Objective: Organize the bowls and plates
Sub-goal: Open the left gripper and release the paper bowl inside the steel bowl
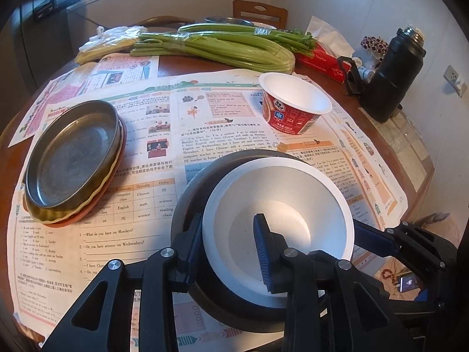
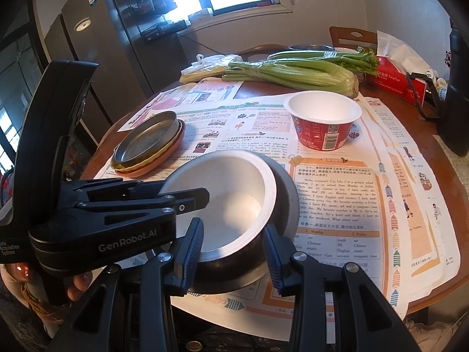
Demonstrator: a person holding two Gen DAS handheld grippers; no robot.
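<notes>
A white bowl (image 1: 278,193) (image 2: 234,187) sits tilted inside a grey metal bowl (image 1: 187,199) (image 2: 288,196) on the paper-covered table. My left gripper (image 1: 228,215) is shut on the white bowl's near wall, with one pad inside and the other outside the rim. My right gripper (image 2: 233,226) has its jaws narrow, and its fingertips rest against the near side of the two bowls with nothing clearly pinched. To the left, a metal plate (image 1: 73,158) lies on a yellow scalloped plate (image 1: 58,217), which lies on an orange plate (image 1: 96,208). A red paper bowl (image 1: 296,102) (image 2: 322,117) stands upright behind.
Printed paper sheets (image 1: 152,234) cover the round wooden table (image 2: 439,158). At the back lie celery (image 1: 222,47), a plastic bag (image 1: 111,38) and a red tissue box (image 1: 322,61). A black flask (image 1: 392,76) stands at the right. A hand (image 2: 79,287) holds the left gripper.
</notes>
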